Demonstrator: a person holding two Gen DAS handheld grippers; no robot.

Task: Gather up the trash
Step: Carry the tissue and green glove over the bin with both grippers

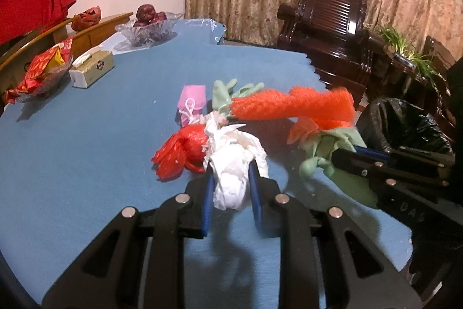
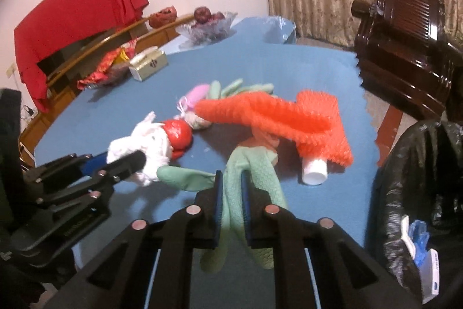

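My left gripper (image 1: 230, 178) is shut on a crumpled white wad (image 1: 234, 164) that rests on the blue tablecloth (image 1: 86, 149), next to a red plastic bag (image 1: 182, 149). My right gripper (image 2: 231, 178) is shut on a pale green rubber glove (image 2: 254, 164), raised a little off the table, with orange mesh netting (image 2: 275, 118) tangled over it. A white bottle (image 2: 314, 171) pokes out from under the mesh. Behind the pile lie a pink packet (image 1: 192, 103) and a second green glove (image 1: 222, 91). The right gripper (image 1: 347, 155) also shows at the table's right edge.
A bin lined with a black bag (image 2: 419, 178) stands off the table's right edge, some trash inside. At the far left of the table are a tissue box (image 1: 91, 68), a snack bowl (image 1: 43, 74) and a glass fruit bowl (image 1: 147, 28). A dark wooden armchair (image 1: 327, 28) stands behind.
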